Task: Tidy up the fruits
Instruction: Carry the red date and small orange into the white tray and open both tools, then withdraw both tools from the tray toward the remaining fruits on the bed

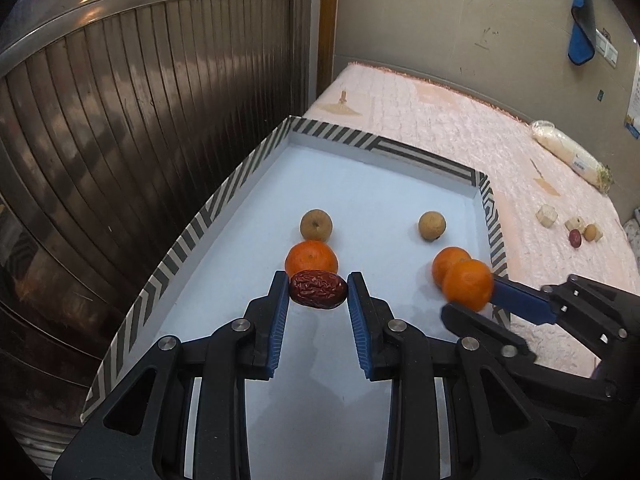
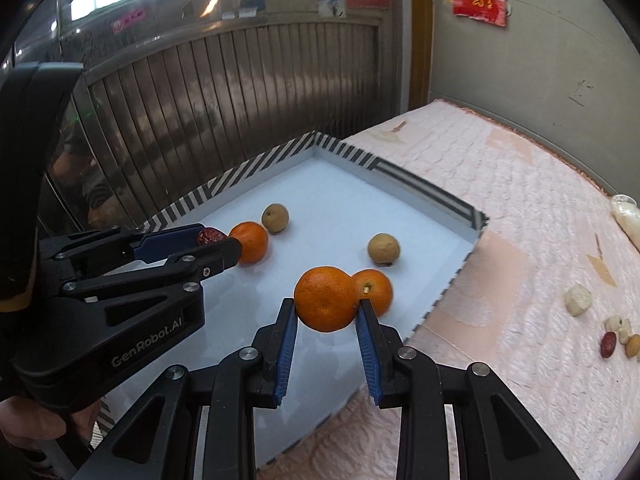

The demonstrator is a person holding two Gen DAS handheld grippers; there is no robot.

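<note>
Red date (image 1: 318, 289) is clamped between the blue pads of the left gripper (image 1: 318, 294), carried over the white tray (image 1: 372, 184), just in front of an orange (image 1: 311, 257) lying on the tray floor. A second orange, the carried mandarin (image 2: 326, 298), is gripped by the right gripper (image 2: 326, 312), held above the tray near its right wall, beside a resting orange (image 2: 378, 288).

Two rows are already laid out in the tray: left column has a brown longan (image 1: 316, 225) behind an orange, right column another longan (image 2: 383, 249) behind an orange.

Step in hand, judged: both fruits are being brought in for placement at the near end of their rows. Next move calls for lowering each to the tray floor before release, so nothing rolls. Loose fruit (image 2: 608, 344) is left out on the pink quilted cover (image 2: 520, 216), well apart from the tray.
</note>
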